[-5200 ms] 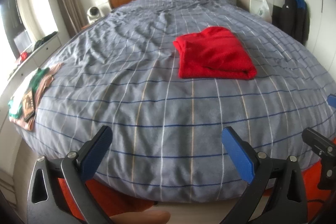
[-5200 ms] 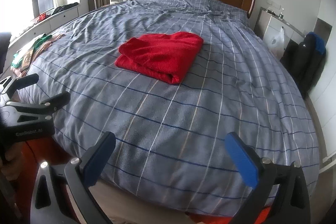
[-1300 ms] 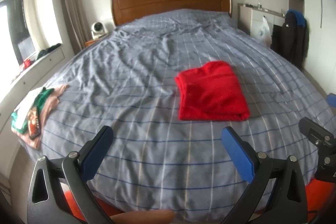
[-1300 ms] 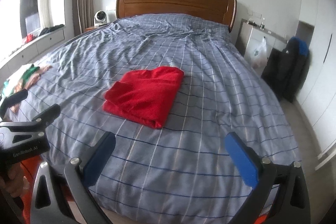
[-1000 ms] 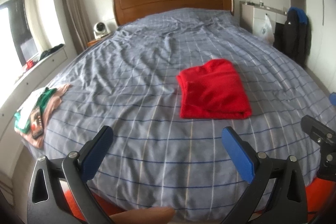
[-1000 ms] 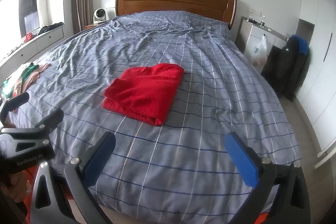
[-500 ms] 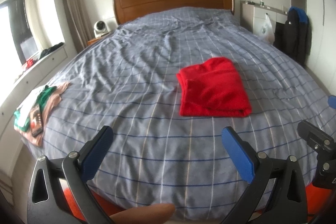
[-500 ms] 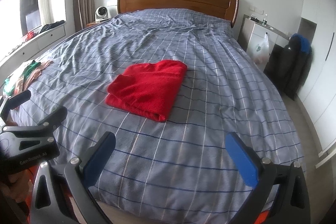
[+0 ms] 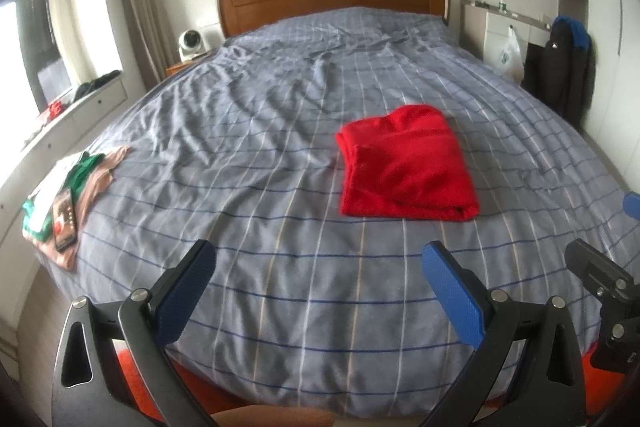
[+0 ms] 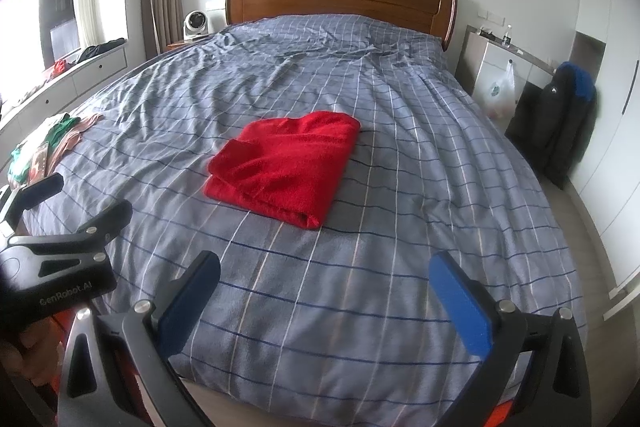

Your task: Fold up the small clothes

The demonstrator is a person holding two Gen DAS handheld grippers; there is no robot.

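I hold the left gripper [image 9: 318, 285] at the foot of the bed [image 9: 280, 131], its blue fingers [image 9: 454, 295] spread wide with nothing between them. My right gripper [image 10: 324, 291] sits beside it, fingers [image 10: 460, 301] equally wide apart and empty. The red garment [image 10: 286, 163] lies folded into a neat rectangle on the grey checked cover, well ahead of both grippers, toward the middle of the mattress. A small pile of clothes [image 9: 66, 193] with a phone [image 9: 64, 213] on top rests at the left edge of the bed. A dark jacket [image 10: 560, 123] hangs by the right wall.
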